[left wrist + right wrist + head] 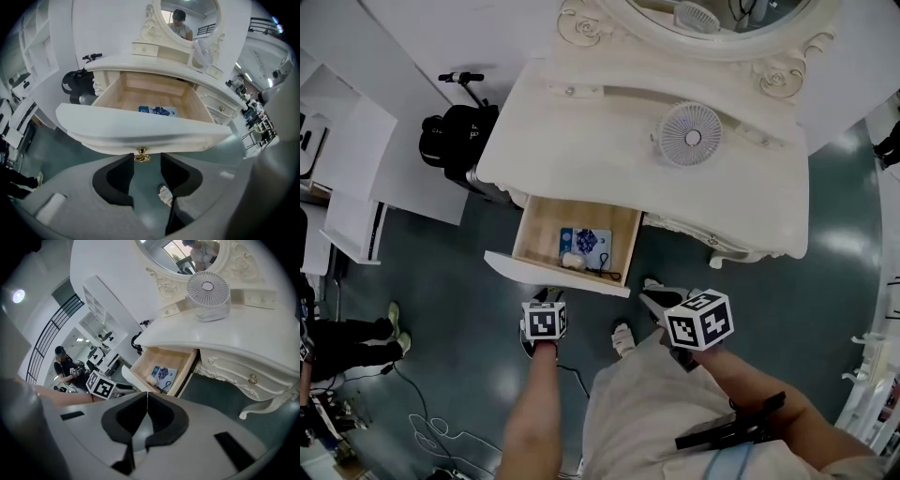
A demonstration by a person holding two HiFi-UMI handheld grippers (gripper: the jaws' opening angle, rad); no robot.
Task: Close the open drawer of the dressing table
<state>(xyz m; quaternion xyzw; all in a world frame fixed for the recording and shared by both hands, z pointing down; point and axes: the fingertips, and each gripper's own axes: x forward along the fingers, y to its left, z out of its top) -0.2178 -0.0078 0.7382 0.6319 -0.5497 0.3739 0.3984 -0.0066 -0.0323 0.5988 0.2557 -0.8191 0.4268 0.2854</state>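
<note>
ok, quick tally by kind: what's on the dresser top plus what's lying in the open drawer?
Fan: 1
Blue packet: 1
Small pale lump: 1
Black cord: 1
Total: 4

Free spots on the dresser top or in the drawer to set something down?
Dresser top: bare from its left edge to the fan; a narrower strip right of the fan. Drawer: left half bare wood; right half crowded with a blue packet and cord.
</note>
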